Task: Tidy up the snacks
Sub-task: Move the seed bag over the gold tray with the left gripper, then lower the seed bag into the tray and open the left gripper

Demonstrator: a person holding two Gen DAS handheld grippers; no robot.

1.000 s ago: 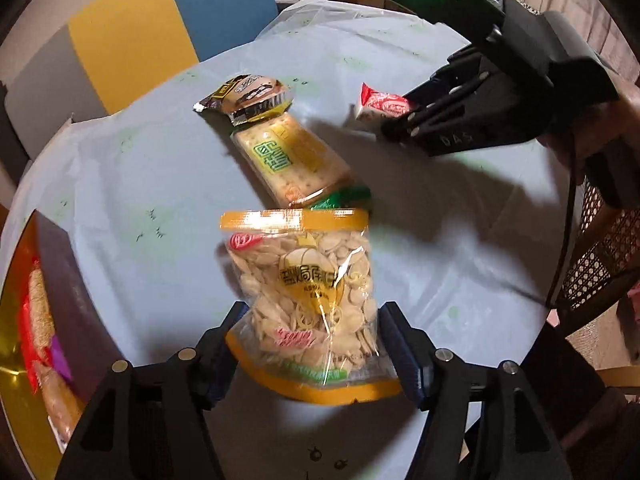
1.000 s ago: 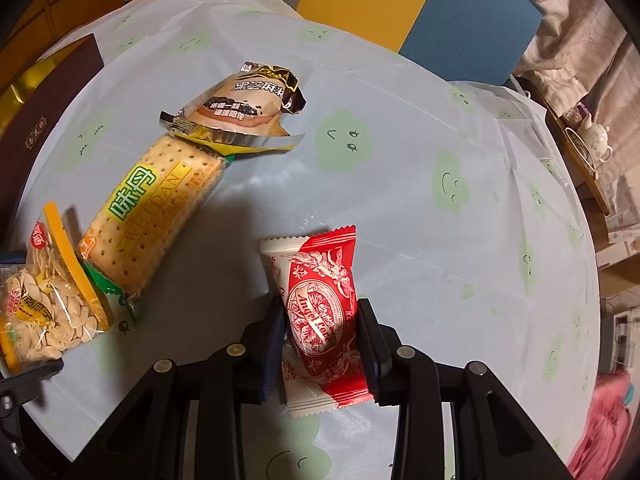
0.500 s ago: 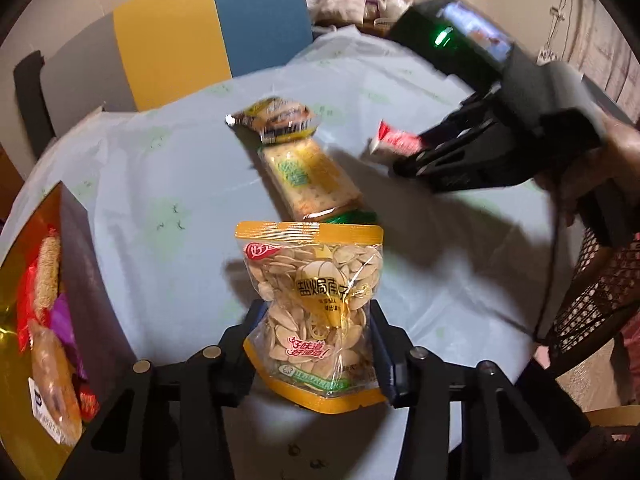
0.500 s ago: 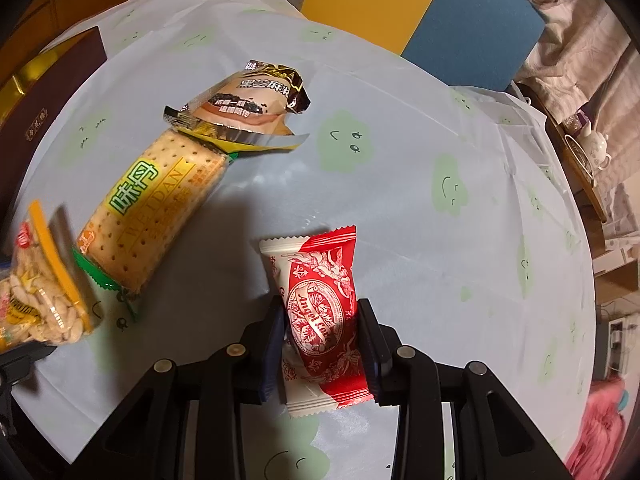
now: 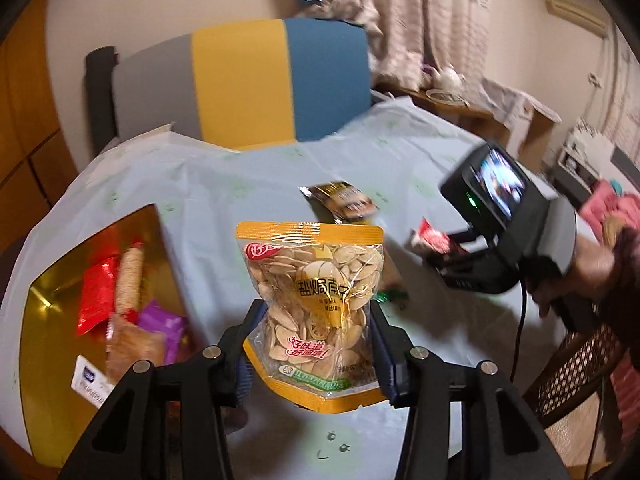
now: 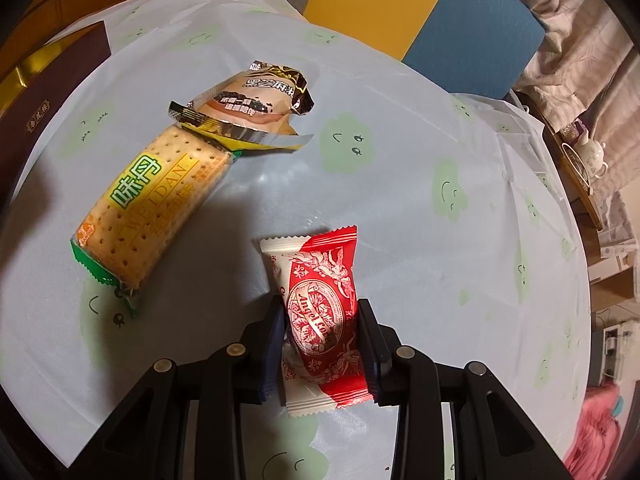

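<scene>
The clear bag of pale seeds with orange edges (image 5: 316, 312) is covering most of the long cracker pack in yellow and green wrapper (image 6: 154, 210) in the left view; only a green corner is showing there. The things in the gold-lined open box (image 5: 52, 280) are blurred, so I cannot name them surely.

Your left gripper (image 5: 314, 344) is holding the seed bag upright by its lower part, lifted above the round table with pale blue cloth (image 6: 400, 120), near the box. Your right gripper (image 6: 322, 332) is clamping the red and white candy wrapper (image 6: 320, 320) at its middle, over the cloth.

Only the right view is showing the whole cracker pack lying flat, with the brown and silver snack packet (image 6: 248, 110) touching its far end. Only the left view is showing the inside of the box.
</scene>
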